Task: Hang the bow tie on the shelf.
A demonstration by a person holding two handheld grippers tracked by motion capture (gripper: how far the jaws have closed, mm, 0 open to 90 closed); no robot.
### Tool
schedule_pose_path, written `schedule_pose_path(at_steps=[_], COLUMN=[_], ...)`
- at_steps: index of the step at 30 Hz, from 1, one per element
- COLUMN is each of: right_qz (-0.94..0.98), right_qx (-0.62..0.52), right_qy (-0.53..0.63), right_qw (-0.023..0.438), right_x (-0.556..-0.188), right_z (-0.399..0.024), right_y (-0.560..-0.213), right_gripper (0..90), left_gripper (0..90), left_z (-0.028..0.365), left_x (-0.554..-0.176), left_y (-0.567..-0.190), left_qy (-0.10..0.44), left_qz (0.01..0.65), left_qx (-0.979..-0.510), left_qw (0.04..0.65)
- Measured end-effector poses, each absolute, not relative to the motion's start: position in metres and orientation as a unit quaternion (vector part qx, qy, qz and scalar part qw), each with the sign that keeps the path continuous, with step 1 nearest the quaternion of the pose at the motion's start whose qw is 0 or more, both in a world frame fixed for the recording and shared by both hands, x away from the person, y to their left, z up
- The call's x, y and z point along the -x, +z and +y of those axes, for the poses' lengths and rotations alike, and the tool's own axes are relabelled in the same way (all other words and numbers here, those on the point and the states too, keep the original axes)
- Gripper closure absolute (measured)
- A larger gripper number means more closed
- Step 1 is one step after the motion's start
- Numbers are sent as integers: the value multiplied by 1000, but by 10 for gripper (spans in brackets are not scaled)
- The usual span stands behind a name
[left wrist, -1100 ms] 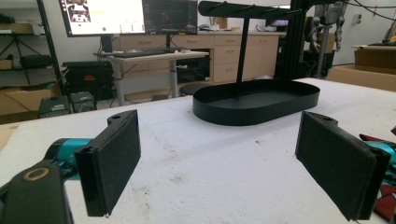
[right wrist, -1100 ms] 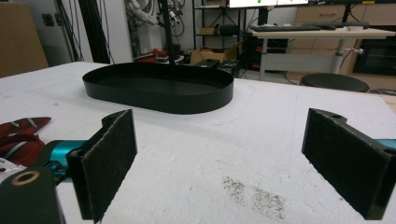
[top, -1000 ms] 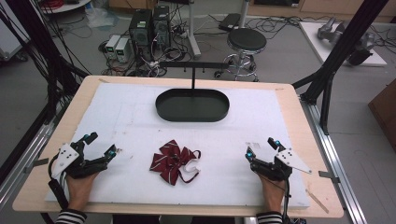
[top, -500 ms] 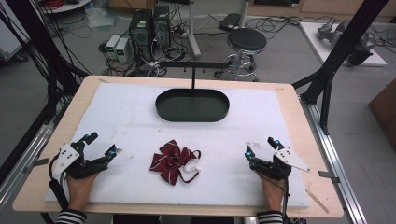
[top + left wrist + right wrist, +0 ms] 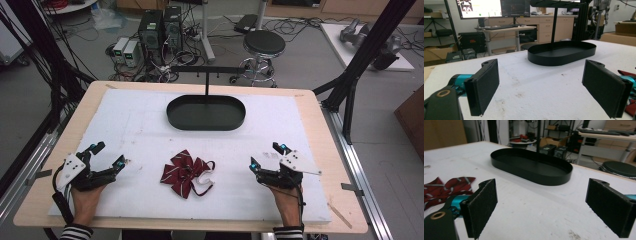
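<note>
A dark red bow [image 5: 186, 172] with thin white stripes lies flat on the white worktop [image 5: 150, 130], near its front edge, between the two tongs. Its long axis runs diagonally, from front-left to back-right, and a white strap curls at its right side. The left tongs [image 5: 109, 156] and the right tongs [image 5: 266, 156] rest with jaws apart, holding nothing. A black oval tray [image 5: 206, 113] stands behind

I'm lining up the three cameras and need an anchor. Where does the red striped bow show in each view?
High view: the red striped bow lies near the front middle of the white mat, between the two grippers.
Left gripper view: a sliver at the right edge, behind the right-hand jaw.
Right gripper view: at the left edge.
Shared landmark: the black oval tray, beyond the bow.
</note>
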State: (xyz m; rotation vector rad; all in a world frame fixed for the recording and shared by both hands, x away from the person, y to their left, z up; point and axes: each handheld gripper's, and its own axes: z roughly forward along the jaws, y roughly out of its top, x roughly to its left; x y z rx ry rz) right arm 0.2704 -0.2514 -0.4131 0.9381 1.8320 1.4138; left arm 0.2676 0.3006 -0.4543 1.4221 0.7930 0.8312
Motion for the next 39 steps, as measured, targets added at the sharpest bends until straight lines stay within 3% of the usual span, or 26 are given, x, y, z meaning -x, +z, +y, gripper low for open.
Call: schedule_pose_path(at_steps=[24, 25, 31, 39], right_qz=[810, 820, 832, 861], right_qx=[-269, -261, -254, -225], right_qy=[495, 486, 474, 443], right_qw=[164, 154, 134, 104], right_x=[-282, -283, -286, -288], right_z=[-175, -170, -160, -146], right_y=[-389, -389, -394, -401], right_gripper=[96, 152, 155, 225], left_gripper=[146, 146, 146, 146], left_z=[301, 301, 301, 301], left_x=[-267, -267, -267, -266], left_y=[-454, -454, -454, -454], left_qy=[365, 366, 366, 367], left_qz=[346, 345, 345, 345], left_qx=[-613, -612, -613, -611], left_qw=[609, 610, 609, 611])
